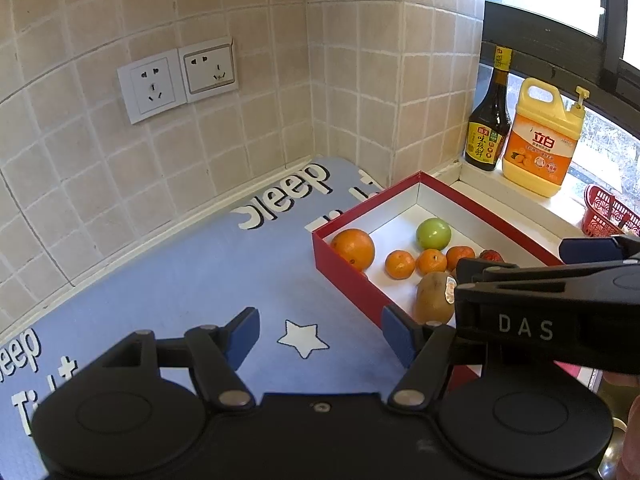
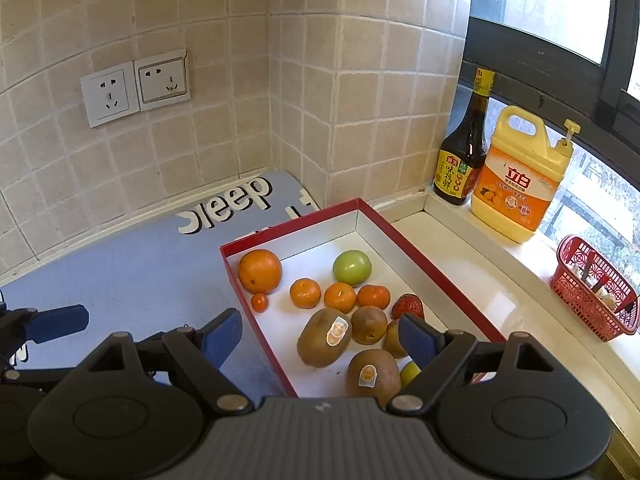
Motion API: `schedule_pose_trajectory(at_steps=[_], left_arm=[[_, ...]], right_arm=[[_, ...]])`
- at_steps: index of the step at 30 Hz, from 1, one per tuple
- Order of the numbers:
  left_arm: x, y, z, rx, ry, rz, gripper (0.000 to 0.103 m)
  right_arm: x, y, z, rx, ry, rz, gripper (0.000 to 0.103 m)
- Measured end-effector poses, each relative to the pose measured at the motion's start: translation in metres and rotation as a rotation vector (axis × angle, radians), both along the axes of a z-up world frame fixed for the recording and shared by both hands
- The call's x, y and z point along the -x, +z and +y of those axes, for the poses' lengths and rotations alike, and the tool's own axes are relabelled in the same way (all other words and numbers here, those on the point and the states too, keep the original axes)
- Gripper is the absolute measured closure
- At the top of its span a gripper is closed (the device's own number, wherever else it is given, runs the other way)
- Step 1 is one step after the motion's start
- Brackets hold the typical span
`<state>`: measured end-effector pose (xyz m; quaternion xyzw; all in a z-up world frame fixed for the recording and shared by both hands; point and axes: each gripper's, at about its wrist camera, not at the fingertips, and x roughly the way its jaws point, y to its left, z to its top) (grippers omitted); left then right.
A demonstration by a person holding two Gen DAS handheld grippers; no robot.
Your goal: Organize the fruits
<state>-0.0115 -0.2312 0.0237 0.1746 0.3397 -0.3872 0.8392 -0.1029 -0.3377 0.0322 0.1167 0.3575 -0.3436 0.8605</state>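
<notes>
A red box with a white inside point(image 2: 400, 232) point(image 1: 340, 268) lies on the blue mat and holds the fruit: a big orange point(image 2: 260, 271) point(image 1: 353, 249), a green apple point(image 2: 352, 267) point(image 1: 433, 233), three mandarins point(image 2: 340, 297), a tiny orange point(image 2: 259, 302), a strawberry point(image 2: 408, 305) and several kiwis point(image 2: 324, 337). My right gripper point(image 2: 318, 338) is open and empty above the box's near end. My left gripper point(image 1: 320, 332) is open and empty over the mat, left of the box. The right gripper's body point(image 1: 552, 308) hides part of the box in the left wrist view.
A blue mat point(image 1: 192, 280) with white lettering covers the counter in a tiled corner. On the window sill stand a dark sauce bottle point(image 2: 464, 152), a yellow detergent jug point(image 2: 520, 180) and a small red basket point(image 2: 592, 292). Two wall sockets point(image 1: 176, 80) sit on the left wall.
</notes>
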Motion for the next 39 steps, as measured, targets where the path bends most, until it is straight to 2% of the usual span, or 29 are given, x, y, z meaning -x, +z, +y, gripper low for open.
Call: schedule_pose_trajectory(at_steps=[26,32,34,37,39], left_arm=[[0.0024,0.0031,0.0001,-0.001,0.004,-0.011,0.023],[0.0009,0.0048,0.0021,-0.002,0.007,-0.020,0.023],[0.0003,0.0042,0.0022,0.005,0.011,-0.025,0.023],[-0.0005,0.0057,0.0084,0.074,0.033,-0.018,0.023],[0.0007,0.0051,0.0058,0.057,0.030,-0.049,0.023]], right_arm=[[0.0013,-0.0006,-0.0029,-0.013,0.001,-0.003,0.016],[0.0004,-0.0020,-0.0034,-0.043,-0.004,-0.016,0.016],[0.0004,-0.0022,-0.0037,-0.041,-0.005,-0.018,0.016],[0.0024,-0.0004,-0.0059,-0.055,-0.007,-0.051,0.015],[0.0017,0.0004,-0.0052,-0.035,-0.006,-0.041,0.015]])
